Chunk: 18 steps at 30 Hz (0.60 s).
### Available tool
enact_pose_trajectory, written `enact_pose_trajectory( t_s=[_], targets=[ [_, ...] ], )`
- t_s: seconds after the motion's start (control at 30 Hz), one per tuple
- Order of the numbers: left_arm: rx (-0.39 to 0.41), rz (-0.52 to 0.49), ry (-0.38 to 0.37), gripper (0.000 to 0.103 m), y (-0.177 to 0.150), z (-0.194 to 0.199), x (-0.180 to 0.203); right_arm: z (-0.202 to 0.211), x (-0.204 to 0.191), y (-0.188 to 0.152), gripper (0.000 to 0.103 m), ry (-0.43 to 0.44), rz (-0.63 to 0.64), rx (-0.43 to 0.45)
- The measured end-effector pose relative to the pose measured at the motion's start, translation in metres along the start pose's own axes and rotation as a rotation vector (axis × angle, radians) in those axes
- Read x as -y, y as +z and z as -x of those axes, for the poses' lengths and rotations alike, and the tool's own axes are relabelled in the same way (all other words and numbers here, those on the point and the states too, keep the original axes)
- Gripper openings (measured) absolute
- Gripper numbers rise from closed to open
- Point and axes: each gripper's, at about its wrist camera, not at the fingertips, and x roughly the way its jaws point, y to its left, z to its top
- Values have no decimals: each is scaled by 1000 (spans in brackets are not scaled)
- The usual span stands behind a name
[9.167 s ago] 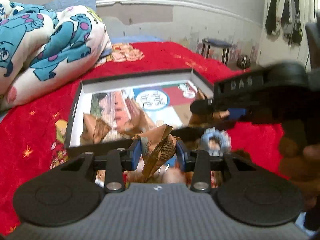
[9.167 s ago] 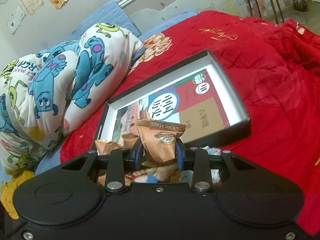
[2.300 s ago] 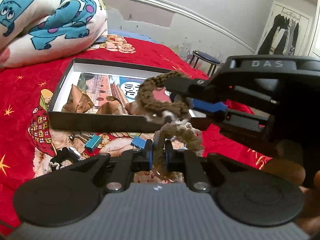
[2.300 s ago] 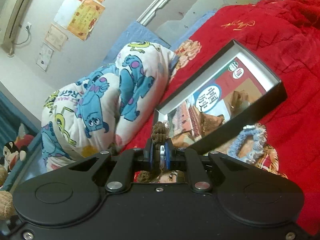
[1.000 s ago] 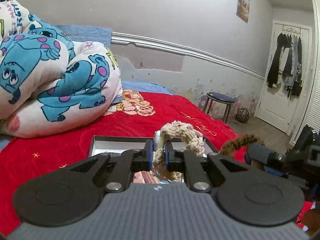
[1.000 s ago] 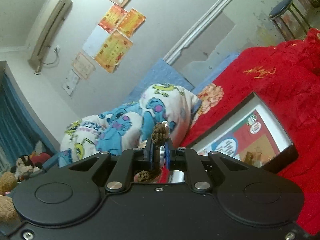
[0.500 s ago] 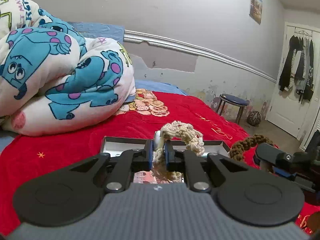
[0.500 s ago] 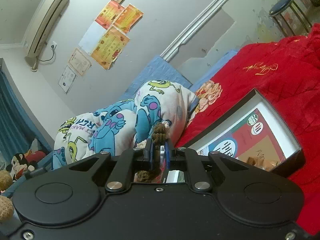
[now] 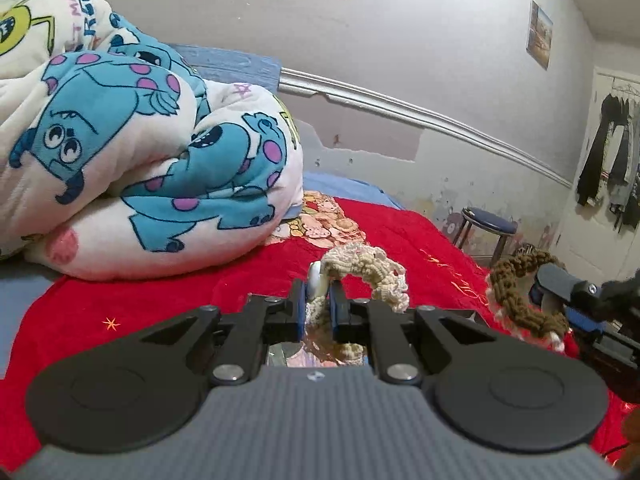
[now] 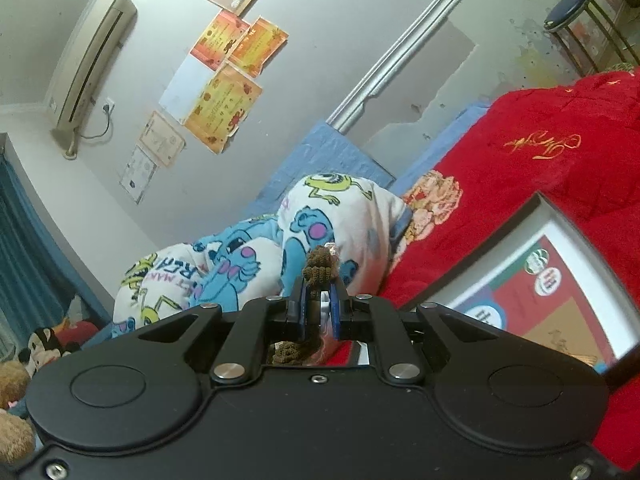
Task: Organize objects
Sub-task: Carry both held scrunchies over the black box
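Bedroom: a red bedspread (image 9: pixel 168 304) covers the bed, with a folded cartoon-print quilt (image 9: pixel 132 152) at ten o'clock in the left view and certificates (image 10: pixel 224 92) on the grey wall at eleven o'clock in the right view. A stool (image 9: pixel 486 226) stands at three o'clock by the far wall.

Left gripper (image 9: pixel 319 312): jaws nearly closed, pinching a cream scrunchie (image 9: pixel 368 270). The loop arches up and over toward one o'clock from the fingertips, its tail hanging below between the jaws. Pinching one side of the loop lets the rest hang free, which should make it easy to drop.

Right gripper (image 10: pixel 320 312): jaws nearly closed on a brown scrunchie (image 10: pixel 320 266), of which only a knot shows above the tips at twelve o'clock and a fold below. In the left view the same item (image 9: pixel 520 300) appears at three o'clock as a thick knitted ring, with a pale edge at its lower end.

Both items are held in the air above the bed. The box (image 10: pixel 556 276), black-walled with a white inner rim and a printed red and tan floor, sits on the bedspread at four o'clock in the right view. Judgement: both scrunchies are in carry toward the box; neither is yet over it with certainty.

Appearance: both scrunchies are soft, crocheted and limp; they will sag and may snag on the fingertips at release.
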Motion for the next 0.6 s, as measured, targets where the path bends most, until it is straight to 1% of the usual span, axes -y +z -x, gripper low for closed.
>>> enact_pose_trajectory(
  t_s=[0.13, 0.23, 0.37, 0.53, 0.6],
  targets=[
    [-8, 10, 5, 15, 0, -3, -1, -14, -7, 6, 12, -14, 13, 11],
    [-14, 3, 3, 15, -2, -5, 0, -25, -13, 10, 12, -29, 33, 1],
    [-21, -12, 1, 15, -5, -9, 5, -36, -15, 11, 12, -56, 35, -23],
    [-25, -39, 9, 15, -9, -13, 8, -56, -10, 13, 12, -95, 7, -53],
    [-29, -28, 13, 15, -9, -15, 6, -60, -9, 12, 12, -106, 20, -62]
  ],
)
